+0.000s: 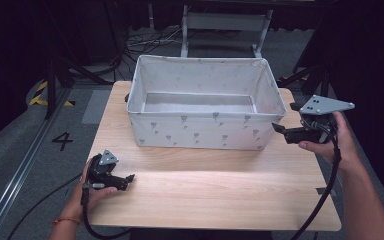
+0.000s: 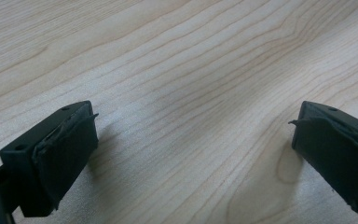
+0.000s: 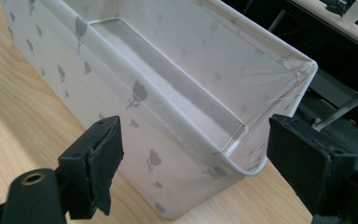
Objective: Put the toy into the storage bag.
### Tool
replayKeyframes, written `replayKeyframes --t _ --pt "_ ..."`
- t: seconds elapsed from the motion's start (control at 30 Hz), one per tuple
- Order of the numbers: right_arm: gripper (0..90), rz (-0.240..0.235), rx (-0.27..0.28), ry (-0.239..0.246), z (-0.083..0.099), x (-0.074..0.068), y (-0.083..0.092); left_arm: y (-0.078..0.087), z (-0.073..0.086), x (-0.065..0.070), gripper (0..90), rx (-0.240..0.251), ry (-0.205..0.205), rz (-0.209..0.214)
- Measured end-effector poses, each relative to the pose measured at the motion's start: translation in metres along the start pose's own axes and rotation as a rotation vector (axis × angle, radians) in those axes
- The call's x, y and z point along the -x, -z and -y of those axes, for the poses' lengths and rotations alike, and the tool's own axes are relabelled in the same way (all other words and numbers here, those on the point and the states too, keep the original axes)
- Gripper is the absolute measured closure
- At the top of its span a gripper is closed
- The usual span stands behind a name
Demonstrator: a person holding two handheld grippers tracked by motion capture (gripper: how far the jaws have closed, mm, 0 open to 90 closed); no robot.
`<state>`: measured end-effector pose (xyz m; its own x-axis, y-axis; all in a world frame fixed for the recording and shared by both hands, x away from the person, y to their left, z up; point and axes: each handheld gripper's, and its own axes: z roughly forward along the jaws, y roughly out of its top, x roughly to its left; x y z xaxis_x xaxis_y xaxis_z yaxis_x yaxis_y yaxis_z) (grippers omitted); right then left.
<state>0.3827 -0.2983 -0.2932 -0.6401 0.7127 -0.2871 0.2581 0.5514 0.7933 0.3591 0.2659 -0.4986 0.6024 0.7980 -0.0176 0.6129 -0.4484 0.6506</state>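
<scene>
A: High view: bin (image 1: 205,131) mid-table (image 1: 220,185), long axis running left-right, open side up, nearer the far edge. R gripper (image 1: 279,131) just beside its right end, L gripper (image 1: 128,178) well apart at near left.

B: R gripper view: near corner between jaws, spread wide, not touching. L gripper view: jaws agape over bare wood.

Left hand-held gripper (image 1: 129,177) low, jaws wide apart — right hand-held gripper (image 1: 276,128) raised, pointing left, jaws wide apart.
</scene>
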Motion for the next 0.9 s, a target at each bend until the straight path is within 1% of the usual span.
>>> replayKeyframes --t 0.07,0.17,0.3,0.43,0.47,0.6,0.7,0.73,0.77,0.83,0.9 --pt "19.0 0.007 -0.003 0.008 0.003 -0.003 0.002 0.000 0.000 0.000 0.5 -0.002 -0.001 -0.001" --pt "19.0 0.000 0.000 0.017 0.008 -0.008 0.004 0.000 0.000 0.000 0.5 -0.001 -0.001 0.000" --pt "19.0 -0.003 -0.009 0.032 0.016 -0.014 0.004 0.000 0.000 0.000 0.5 -0.001 -0.001 0.000" --pt "18.9 0.002 -0.013 0.033 0.025 -0.019 0.004 0.000 0.000 0.000 0.5 -0.001 -0.002 0.000" --pt "18.9 0.012 -0.019 0.034 0.028 -0.020 0.004 0.000 0.000 0.000 0.5 -0.001 -0.001 0.000" --pt "18.7 0.034 -0.038 0.060 0.040 -0.026 0.001 0.000 0.000 0.000 0.5 0.000 0.000 0.000" --pt "18.6 0.036 -0.059 0.073 0.049 -0.031 -0.003 0.000 0.000 0.000 0.5 -0.002 -0.001 -0.001" --pt "18.6 0.036 -0.059 0.073 0.049 -0.031 -0.003 0.000 0.000 0.000 0.5 -0.001 -0.001 0.000" --pt "18.6 0.044 -0.071 0.082 0.054 -0.034 -0.005 0.000 0.000 0.000 0.5 -0.001 -0.001 0.000" --pt "18.3 0.043 -0.087 0.082 0.060 -0.036 -0.008 0.000 0.000 0.000 0.5 -0.001 -0.001 0.000" --pt "18.1 0.056 -0.096 0.080 0.067 -0.039 -0.011 0.000 0.000 0.000 0.5 -0.001 -0.001 0.000"
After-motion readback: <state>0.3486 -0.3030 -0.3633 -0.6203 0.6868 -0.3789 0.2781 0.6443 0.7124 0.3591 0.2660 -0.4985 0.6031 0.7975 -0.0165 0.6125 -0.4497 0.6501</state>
